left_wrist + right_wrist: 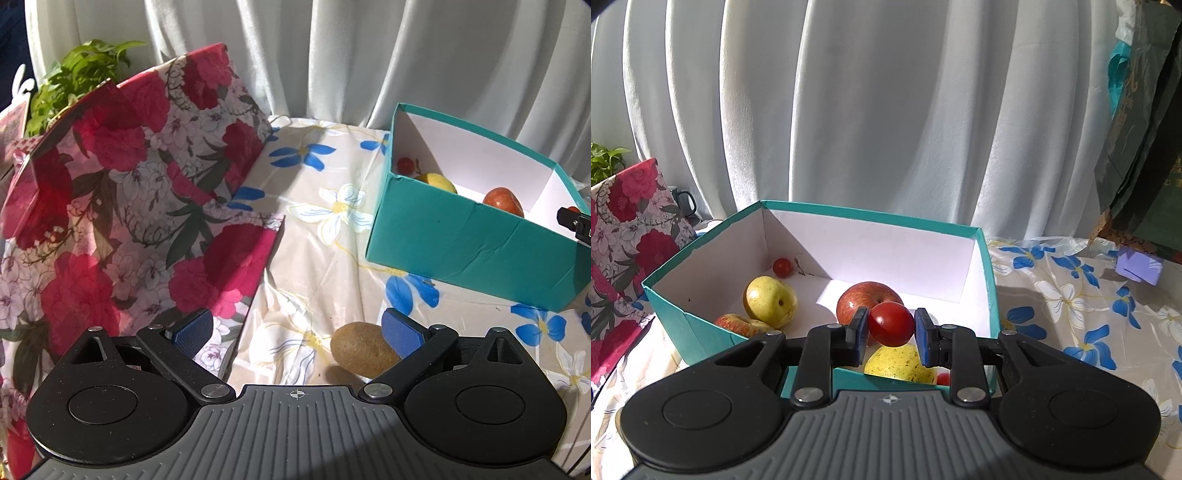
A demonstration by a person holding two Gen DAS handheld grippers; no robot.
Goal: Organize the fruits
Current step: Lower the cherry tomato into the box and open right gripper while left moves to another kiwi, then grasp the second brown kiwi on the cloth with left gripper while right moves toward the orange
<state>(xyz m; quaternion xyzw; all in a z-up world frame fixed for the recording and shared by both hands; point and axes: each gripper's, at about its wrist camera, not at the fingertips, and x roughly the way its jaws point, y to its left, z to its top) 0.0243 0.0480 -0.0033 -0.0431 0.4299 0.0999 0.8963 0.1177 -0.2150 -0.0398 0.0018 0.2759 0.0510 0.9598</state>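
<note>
The right gripper (891,332) is clamped on a cherry tomato (891,324) just above the teal box (991,291); it should lower before releasing, probably. The left gripper (297,332), jaws apart, has the kiwi (364,350) beside its right pad.

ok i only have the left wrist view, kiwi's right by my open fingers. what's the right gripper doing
Observer: The right gripper is shut on a cherry tomato, held over the teal box.
Operator: whats in the box near side, the wall blocks me
Observer: A yellow fruit lies right under the held tomato, with another small tomato beside it.
Operator: any more apples than the one i see
Observer: Yes, two: a red apple mid-box and a second apple against the near left wall.
</note>
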